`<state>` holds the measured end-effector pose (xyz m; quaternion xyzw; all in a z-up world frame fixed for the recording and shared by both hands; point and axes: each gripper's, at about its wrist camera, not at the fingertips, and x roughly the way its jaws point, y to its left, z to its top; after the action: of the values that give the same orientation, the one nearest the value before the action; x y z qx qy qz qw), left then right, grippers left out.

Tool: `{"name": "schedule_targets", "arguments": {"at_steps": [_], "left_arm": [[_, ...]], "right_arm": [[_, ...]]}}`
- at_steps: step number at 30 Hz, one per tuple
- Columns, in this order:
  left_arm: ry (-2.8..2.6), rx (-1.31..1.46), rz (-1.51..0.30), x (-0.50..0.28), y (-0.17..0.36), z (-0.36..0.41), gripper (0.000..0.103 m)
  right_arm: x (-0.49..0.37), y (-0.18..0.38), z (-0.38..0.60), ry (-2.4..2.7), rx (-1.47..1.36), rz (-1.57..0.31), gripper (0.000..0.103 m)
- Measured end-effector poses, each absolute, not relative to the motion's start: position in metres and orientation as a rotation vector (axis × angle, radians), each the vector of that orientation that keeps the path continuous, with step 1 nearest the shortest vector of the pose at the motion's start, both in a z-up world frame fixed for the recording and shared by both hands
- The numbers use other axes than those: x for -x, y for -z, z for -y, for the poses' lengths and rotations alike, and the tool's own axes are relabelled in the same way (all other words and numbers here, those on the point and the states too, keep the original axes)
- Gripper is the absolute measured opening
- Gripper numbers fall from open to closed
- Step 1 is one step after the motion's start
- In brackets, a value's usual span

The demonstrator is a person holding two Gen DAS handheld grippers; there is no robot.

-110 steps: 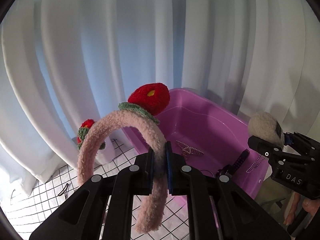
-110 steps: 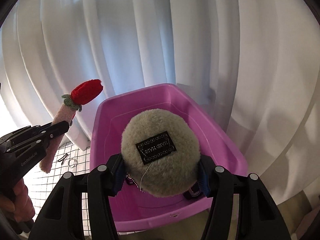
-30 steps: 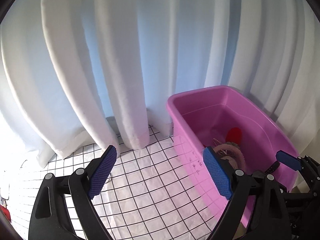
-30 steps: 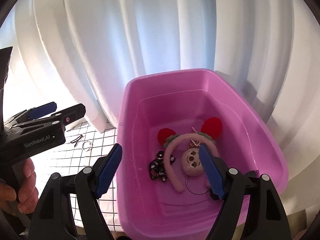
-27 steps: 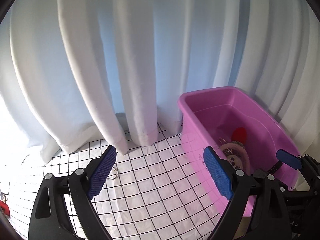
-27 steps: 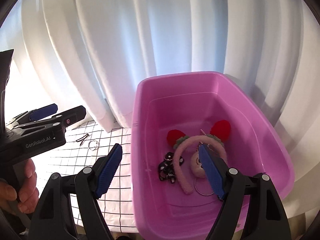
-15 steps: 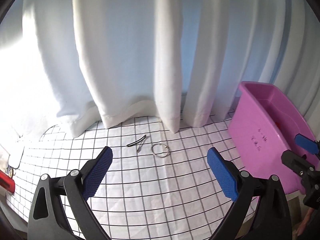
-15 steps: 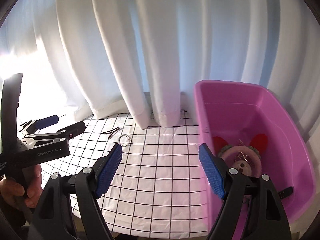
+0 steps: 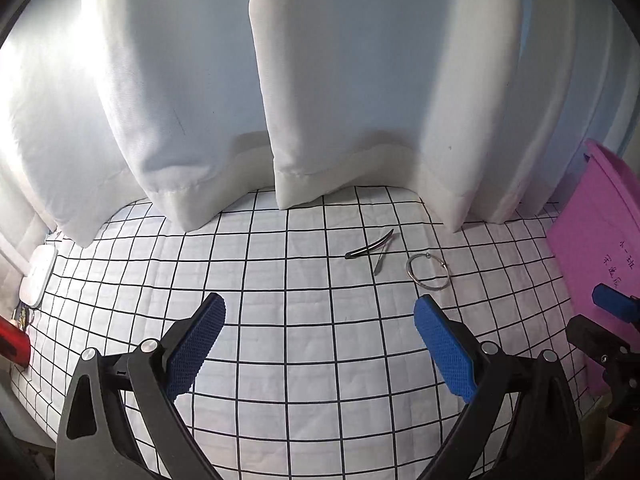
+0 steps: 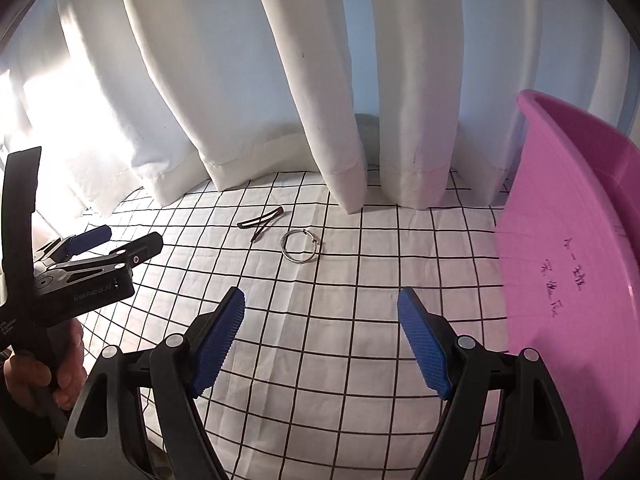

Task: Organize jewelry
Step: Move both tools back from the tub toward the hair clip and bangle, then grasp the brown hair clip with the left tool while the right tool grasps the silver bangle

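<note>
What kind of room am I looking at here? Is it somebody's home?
Probably a home, perhaps a bed or table by a window, though I can't be sure. White curtains hang down onto a white grid-patterned cloth, with a pink plastic bin beside it and a metal bangle and hair clips lying loose.

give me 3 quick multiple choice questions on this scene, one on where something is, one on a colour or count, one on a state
1. Where is the silver ring?
A. inside the bin
B. on the checked cloth, beside the hair clips
C. held in a claw

2. What colour is the bin?
A. pink
B. green
C. grey

3. How does the left claw stand?
A. shut on the ring
B. shut on a clip
C. open and holding nothing

Answers: 1 B, the ring lies flat on the cloth just right of the clips. 2 A, its wall is plainly pink in both views. 3 C, its blue pads stand wide apart with only cloth between them; the right claw is open too.
</note>
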<state>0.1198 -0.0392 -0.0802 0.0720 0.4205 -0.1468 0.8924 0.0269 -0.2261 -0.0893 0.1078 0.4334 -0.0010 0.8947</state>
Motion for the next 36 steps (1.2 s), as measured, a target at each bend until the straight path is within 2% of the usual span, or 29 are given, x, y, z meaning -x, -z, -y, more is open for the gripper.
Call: {"name": "schedule_targets", "arguments": {"at_steps": [10,36], "left_arm": [[0.387,-0.248,-0.869,-0.166,0.142,0.057,0.094],[0.575,-0.312,-0.826,-0.209,0.178,0.079,0.094]], "right_arm": [[-0.094,0.164,0.211,0.037,-0.222,-0.97,0.075],[-0.145,0.196,0.193,0.05,-0.124,-0.955,0.075]]}}
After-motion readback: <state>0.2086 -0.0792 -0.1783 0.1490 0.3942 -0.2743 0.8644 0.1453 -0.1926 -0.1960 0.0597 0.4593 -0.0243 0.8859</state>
